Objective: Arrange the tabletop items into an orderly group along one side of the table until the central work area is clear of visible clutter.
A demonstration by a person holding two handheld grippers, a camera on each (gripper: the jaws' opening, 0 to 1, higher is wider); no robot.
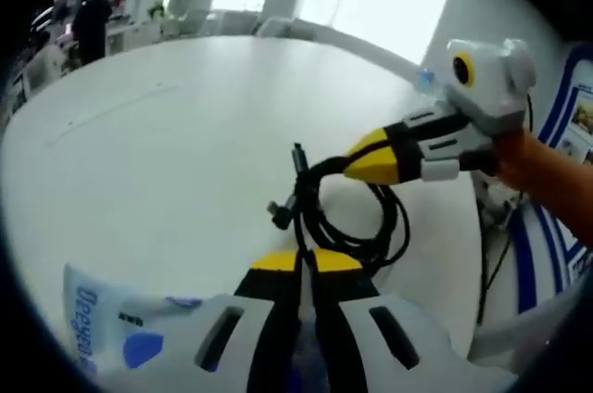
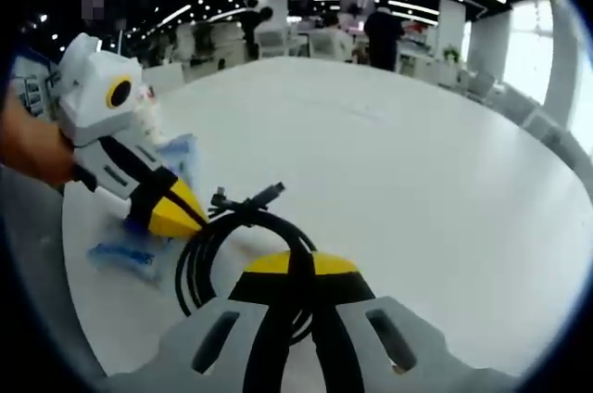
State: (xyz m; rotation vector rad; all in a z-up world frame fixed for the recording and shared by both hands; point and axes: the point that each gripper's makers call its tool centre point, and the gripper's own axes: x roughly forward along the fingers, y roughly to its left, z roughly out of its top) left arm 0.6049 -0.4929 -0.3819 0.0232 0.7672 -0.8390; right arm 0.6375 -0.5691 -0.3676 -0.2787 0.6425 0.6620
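A coiled black cable [image 1: 371, 226] with two plug ends lies over the white table [image 1: 167, 133]. My left gripper [image 1: 307, 261] rises from the bottom of the left gripper view, its yellow-tipped jaws shut on the near side of the coil. My right gripper [image 1: 369, 161] comes in from the right, shut on the coil's far side. In the right gripper view the right gripper [image 2: 301, 265] clamps the cable [image 2: 208, 249], and the left gripper [image 2: 183, 214] pinches it from the left. A hand holds each gripper.
A white packet with blue print [image 1: 97, 323] lies by my left jaws, and shows as a bluish packet [image 2: 130, 254] near the table edge. Most of the table [image 2: 417, 161] stretches away bare. People and desks stand far behind.
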